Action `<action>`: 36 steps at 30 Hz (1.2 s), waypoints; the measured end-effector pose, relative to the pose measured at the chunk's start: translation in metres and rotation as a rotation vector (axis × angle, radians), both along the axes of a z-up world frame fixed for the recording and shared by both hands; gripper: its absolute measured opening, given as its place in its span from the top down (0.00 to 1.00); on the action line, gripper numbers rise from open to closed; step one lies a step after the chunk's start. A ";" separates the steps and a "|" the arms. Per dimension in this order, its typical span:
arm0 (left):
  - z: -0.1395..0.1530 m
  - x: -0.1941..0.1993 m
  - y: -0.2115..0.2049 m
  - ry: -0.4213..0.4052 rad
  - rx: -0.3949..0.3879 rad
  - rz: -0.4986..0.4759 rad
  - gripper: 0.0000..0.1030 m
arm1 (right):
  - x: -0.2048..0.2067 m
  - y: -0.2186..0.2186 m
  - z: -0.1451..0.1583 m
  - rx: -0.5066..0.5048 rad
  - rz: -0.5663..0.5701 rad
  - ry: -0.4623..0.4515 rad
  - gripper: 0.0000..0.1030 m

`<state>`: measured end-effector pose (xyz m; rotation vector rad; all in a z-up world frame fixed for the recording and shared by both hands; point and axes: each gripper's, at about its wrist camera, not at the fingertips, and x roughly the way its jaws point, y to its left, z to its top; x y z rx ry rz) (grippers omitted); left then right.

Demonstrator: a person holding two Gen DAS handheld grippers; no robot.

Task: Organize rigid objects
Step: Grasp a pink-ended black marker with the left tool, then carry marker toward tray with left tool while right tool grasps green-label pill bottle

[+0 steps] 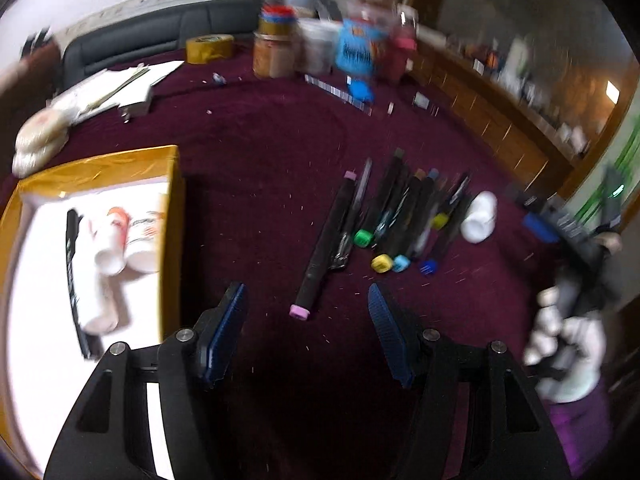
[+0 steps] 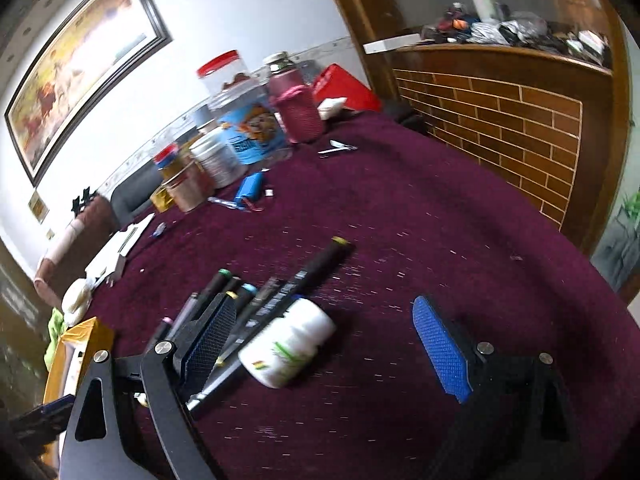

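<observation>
**Line up on one item before closing**

Both grippers hang wide apart and empty over the maroon tabletop (image 1: 260, 152). The left gripper (image 1: 306, 312) faces the pink-capped marker (image 1: 324, 246), lying at 12 o'clock beside the marker pile (image 1: 404, 216). The right gripper (image 2: 324, 320) has the white bottle (image 2: 288, 342) between its fingers, toward 11 o'clock. The gold box (image 1: 170, 216) at 9 o'clock already holds bottles. Best approach: straddle squarely, grip mid-body, avoid neighbouring markers.

Both wrist views look low across the table; shared markers (image 1: 384, 216), somewhat blurred.
</observation>
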<state>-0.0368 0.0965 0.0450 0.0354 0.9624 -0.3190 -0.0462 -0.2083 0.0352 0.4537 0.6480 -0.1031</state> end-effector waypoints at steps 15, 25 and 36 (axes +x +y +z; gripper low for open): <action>-0.033 0.007 -0.019 0.062 0.033 -0.001 0.88 | -0.003 -0.013 -0.013 0.117 0.038 0.007 0.15; -0.028 -0.025 -0.015 0.121 -0.032 0.049 0.84 | -0.001 -0.014 -0.016 0.136 0.040 0.025 0.15; -0.033 -0.012 -0.022 0.029 -0.025 0.009 0.89 | 0.002 -0.012 -0.018 0.123 0.030 0.052 0.15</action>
